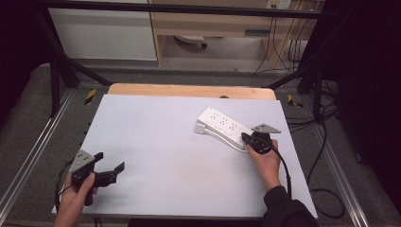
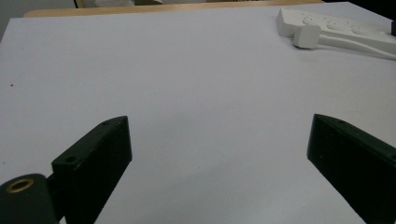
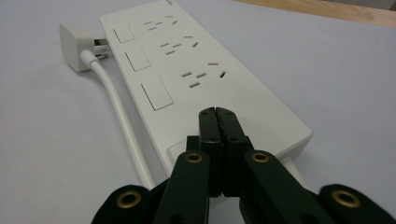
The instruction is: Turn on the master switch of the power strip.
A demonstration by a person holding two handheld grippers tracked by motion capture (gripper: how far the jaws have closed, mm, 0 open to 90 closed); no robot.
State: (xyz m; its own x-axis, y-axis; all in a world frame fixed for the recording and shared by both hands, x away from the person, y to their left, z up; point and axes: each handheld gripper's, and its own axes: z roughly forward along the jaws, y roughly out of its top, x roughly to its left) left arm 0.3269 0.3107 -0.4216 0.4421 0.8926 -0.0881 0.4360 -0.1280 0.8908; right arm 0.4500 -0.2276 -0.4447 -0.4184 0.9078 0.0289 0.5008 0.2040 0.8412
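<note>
The white power strip (image 1: 223, 126) lies toward two o'clock on the grey table (image 1: 156, 151). The right gripper (image 1: 246, 138) is clenched, jaws pressed together with nothing between them, tips over the strip's near end. The right gripper view adds the white plug (image 3: 74, 46) and its cable (image 3: 121, 121) beside the strip at nine o'clock. The left gripper (image 1: 111, 169), released and wide open, sits well apart at seven o'clock.

The place was shown to be a lab or recording workspace: a white-topped table with a pale wooden edge (image 1: 189, 90) was framed by black metal struts (image 1: 56, 71), aluminium rails (image 1: 28, 156) were laid along the grey floor, and loose black cables (image 1: 326, 189) were trailed beside a light wooden desk (image 1: 208, 23).
</note>
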